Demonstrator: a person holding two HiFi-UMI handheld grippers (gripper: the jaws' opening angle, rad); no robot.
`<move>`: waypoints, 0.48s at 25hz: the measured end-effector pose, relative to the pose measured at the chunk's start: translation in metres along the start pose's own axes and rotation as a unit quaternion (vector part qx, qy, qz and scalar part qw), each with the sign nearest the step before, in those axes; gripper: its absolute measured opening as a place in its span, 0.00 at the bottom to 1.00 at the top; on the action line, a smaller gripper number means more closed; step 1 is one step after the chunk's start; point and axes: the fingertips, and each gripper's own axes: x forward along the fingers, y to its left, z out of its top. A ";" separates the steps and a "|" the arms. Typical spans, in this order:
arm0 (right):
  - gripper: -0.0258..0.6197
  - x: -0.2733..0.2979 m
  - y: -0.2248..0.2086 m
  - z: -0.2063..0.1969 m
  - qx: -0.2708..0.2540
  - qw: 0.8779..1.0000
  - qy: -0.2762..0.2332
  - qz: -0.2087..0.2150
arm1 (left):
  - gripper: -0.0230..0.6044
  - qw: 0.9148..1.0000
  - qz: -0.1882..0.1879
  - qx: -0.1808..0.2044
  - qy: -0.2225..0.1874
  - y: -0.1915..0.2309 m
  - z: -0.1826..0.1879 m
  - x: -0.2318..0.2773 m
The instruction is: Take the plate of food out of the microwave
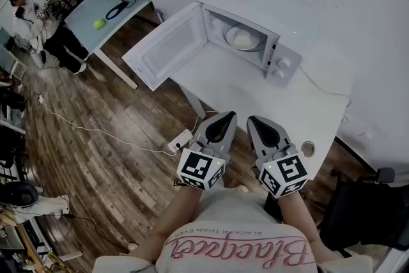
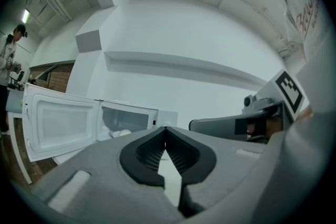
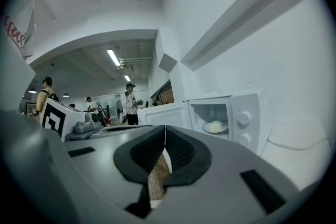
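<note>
A white microwave point(image 1: 255, 29) stands on the white table point(image 1: 230, 83), its door point(image 1: 163, 48) swung open to the left. Inside it sits a plate of pale food point(image 1: 243, 39), which also shows in the right gripper view as a plate point(image 3: 215, 127) and in the left gripper view as a pale lump point(image 2: 122, 134). My left gripper point(image 1: 228, 115) and right gripper point(image 1: 254, 119) hang side by side over the table's near edge, pointing at the microwave and well short of it. Both are shut with nothing between the jaws; the tips meet in the left gripper point(image 2: 166, 128) and in the right gripper point(image 3: 165, 127).
A power strip point(image 1: 181, 139) and its cable lie on the wooden floor left of the table. A blue table point(image 1: 105, 9) with a green ball point(image 1: 99, 23) stands at the far left, with people near it. A black chair point(image 1: 364, 214) is at the right. A round hole point(image 1: 308, 149) marks the table's near corner.
</note>
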 end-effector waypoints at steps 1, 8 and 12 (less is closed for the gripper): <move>0.06 0.005 -0.001 0.001 0.001 1.000 0.000 -0.004 | 0.04 1.000 -0.004 0.000 0.001 0.005 0.001 0.003; 0.06 0.047 -0.008 0.005 0.011 1.000 -0.004 -0.028 | 0.04 0.999 -0.032 -0.002 0.002 0.038 0.008 0.021; 0.06 0.071 -0.007 0.005 0.020 0.999 -0.001 -0.037 | 0.04 0.999 -0.044 -0.005 0.002 0.062 0.011 0.027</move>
